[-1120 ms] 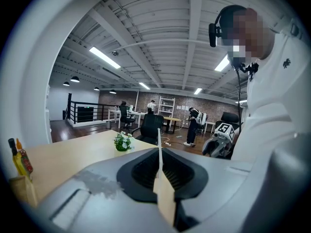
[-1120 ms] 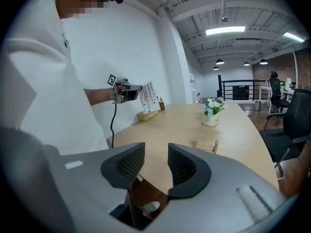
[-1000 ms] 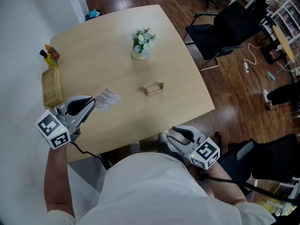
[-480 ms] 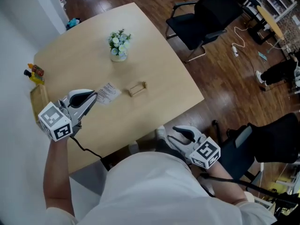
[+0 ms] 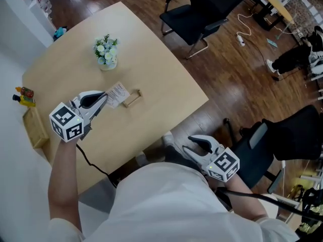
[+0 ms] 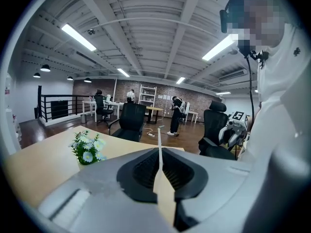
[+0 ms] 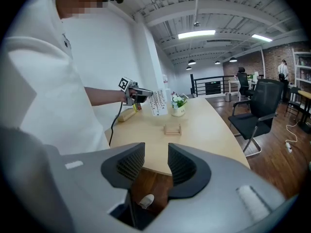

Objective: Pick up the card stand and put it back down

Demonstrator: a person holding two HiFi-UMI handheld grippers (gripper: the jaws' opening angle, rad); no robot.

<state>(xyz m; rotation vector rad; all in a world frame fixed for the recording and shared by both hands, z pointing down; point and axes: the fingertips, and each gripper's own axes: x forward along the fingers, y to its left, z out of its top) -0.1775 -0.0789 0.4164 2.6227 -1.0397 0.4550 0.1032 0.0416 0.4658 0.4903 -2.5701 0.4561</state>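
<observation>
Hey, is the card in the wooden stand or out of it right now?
Out. The left gripper holds the card in the air; the stand sits empty.

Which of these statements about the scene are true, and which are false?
1. The left gripper is shut on a card. True.
2. The right gripper holds the stand. False: its jaws stand apart with nothing between them, and the stand rests on the table.
3. The card sits in the stand. False: the card is held up in the left gripper, clear of the stand.
4. A pot of flowers stands on the table. True.
</observation>
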